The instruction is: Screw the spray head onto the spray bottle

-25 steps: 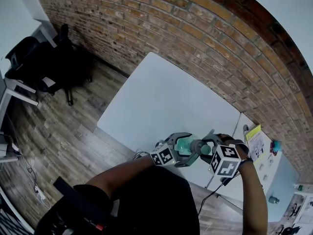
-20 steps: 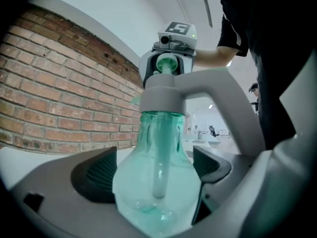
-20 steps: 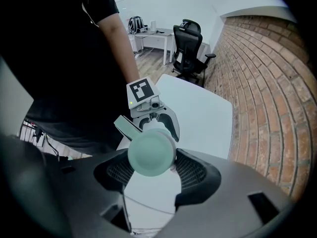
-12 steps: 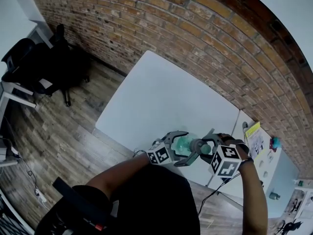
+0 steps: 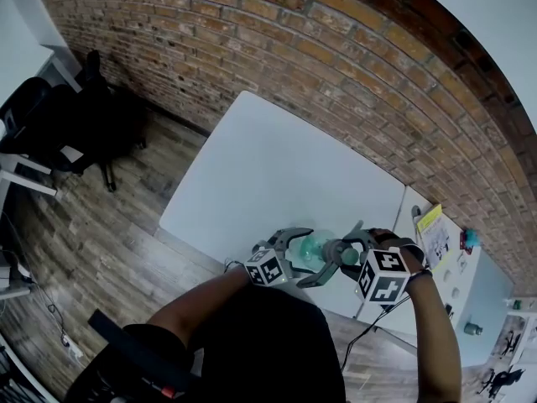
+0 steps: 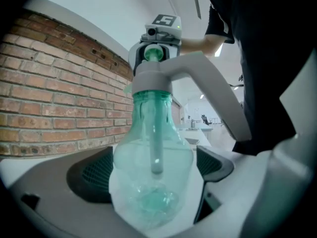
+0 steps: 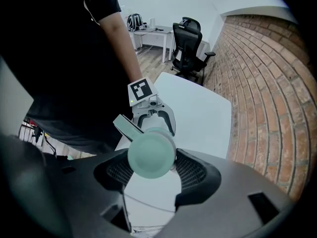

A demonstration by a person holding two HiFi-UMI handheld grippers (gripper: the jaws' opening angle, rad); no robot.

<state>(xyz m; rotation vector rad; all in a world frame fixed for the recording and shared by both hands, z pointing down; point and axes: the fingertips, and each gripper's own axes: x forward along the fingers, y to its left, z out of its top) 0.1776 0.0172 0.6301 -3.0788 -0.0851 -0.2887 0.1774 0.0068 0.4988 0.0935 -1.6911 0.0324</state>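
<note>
Desk: Where is the spray bottle, and which way does it point?

Photographer: It is over the near edge of the white bench, between the two tongs. Its long axis stands upright — base down toward the bench, neck up, with the spray head sitting on the neck. In the left gripper view the grey trigger lever slopes away to the lower right.

Desk: Who has hold of it?

Photographer: The right tongs come from straight above and are clenched on the spray head, a pad on each side of its round green top. The left tongs reach in nearly level around the bottle's belly. Their jaws have just been opening and stand wide, with the bottle between them and a clear gap at one pad — released, not gripping.

Desk: What can't we make out?

Photographer: In the right gripper view the head covers the bottle entirely. In the head view, bottle and head are small, packed between the tongs. The dip tube shows through the green plastic, but I cannot tell how far the collar is screwed down, nor whether the base touches the bench. The person's dark shirt fills the right side of the left gripper view.
</note>
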